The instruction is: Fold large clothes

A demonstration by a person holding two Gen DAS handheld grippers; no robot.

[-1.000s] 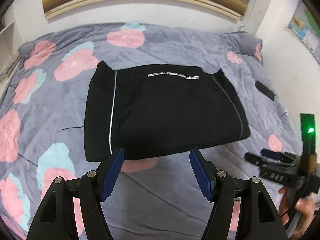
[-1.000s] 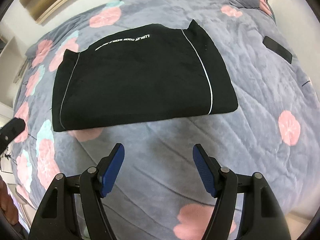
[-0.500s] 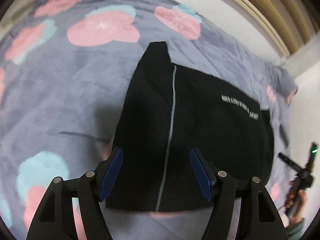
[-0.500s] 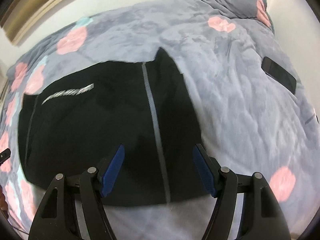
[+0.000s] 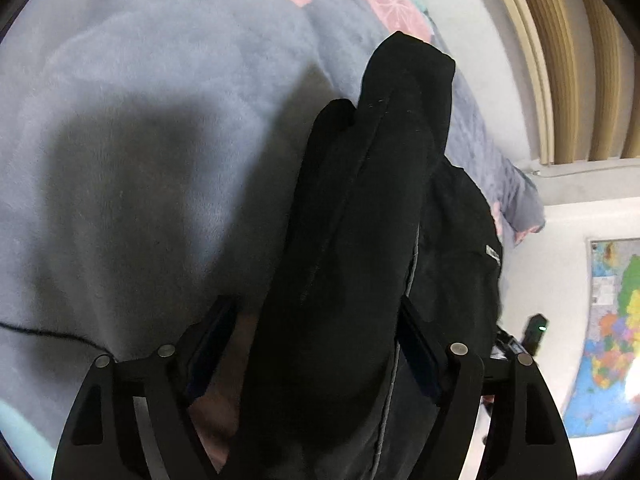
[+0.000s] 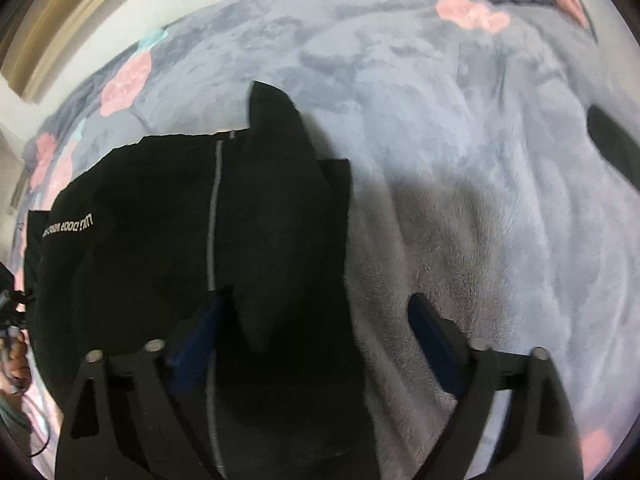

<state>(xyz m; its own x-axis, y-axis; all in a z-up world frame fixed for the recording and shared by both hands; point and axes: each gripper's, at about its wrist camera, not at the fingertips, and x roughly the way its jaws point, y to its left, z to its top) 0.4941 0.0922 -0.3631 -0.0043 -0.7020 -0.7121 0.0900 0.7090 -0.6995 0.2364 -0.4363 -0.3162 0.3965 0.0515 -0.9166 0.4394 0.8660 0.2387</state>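
Between each opening claw (image 5: 316,344) — black garment (image 6: 160,248)

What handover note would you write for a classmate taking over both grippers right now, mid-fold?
Left gripper: jaws opening, straddling the thick folded side edge of the black fleece garment with grey piping.
Right gripper: jaws opening over the opposite side edge, near the piping; not clamped.
Garment lies flat, already folded into a rectangle on the grey plush floral blanket.
Left to do: close on both edges and, probably, fold once more.
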